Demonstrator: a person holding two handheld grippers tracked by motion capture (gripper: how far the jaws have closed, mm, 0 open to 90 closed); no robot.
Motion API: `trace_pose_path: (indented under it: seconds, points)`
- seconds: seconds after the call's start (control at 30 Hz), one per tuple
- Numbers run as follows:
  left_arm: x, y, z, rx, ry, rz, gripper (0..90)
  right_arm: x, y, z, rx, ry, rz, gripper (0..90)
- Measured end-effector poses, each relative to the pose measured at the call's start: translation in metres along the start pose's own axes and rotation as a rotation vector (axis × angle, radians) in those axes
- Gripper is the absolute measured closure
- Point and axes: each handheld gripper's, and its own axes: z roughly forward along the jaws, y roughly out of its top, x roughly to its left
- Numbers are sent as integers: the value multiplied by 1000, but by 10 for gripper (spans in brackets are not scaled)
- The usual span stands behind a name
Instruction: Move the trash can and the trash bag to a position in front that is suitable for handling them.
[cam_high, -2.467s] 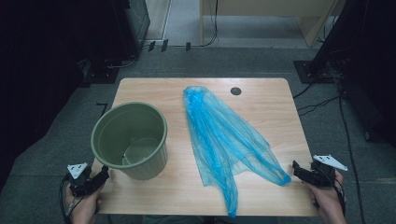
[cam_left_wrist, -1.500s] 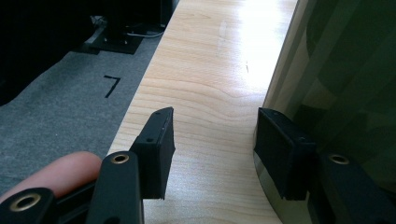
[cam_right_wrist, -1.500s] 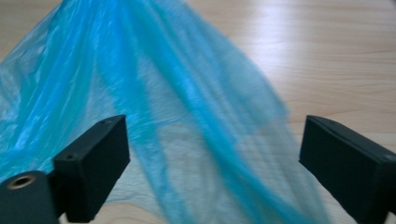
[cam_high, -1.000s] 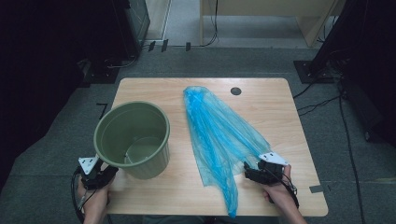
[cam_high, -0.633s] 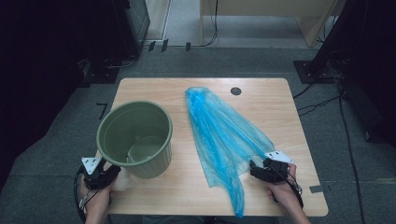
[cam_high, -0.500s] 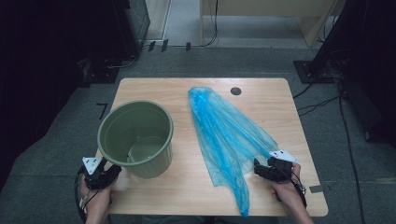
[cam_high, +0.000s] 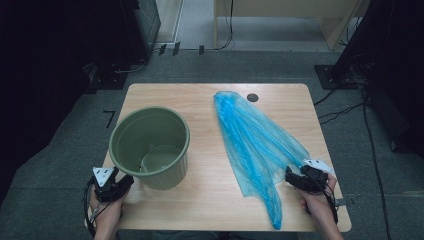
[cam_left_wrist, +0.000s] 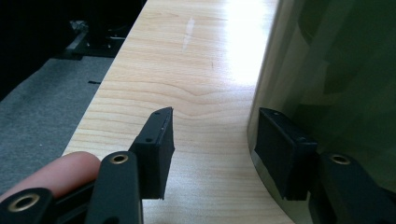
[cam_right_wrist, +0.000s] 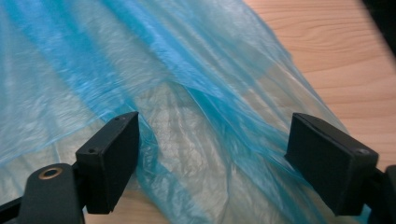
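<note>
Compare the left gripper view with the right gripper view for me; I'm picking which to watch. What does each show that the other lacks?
Left gripper view alone: the green bucket's wall, one jaw of the left gripper right against it, the other over bare wood, plus grey floor. Right gripper view alone: the blue plastic bag spread between the open jaws of the right gripper. Both: the wooden table.
</note>
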Motion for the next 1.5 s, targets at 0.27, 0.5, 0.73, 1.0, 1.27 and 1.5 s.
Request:
trace_pose_path:
  seconds: [0.27,0.5,0.73,1.0,1.27,1.5]
  points:
    - [12,12,4,-25,-17,-61,471,6,11,-22,-124,-11,17,205]
    - [18,31,10,-60,-82,-85,558,32,27,-43,-208,34,-55,224]
    - [11,42,23,-64,-111,-135,611,72,53,-47,-258,132,-85,342]
    - [0,43,28,-71,-135,-130,625,123,72,-37,-303,228,-119,474]
    - [-13,44,30,-71,-155,-100,628,177,91,-15,-276,353,-150,740]
    - [-21,43,30,-70,-187,-96,637,211,96,-3,-247,392,-145,787]
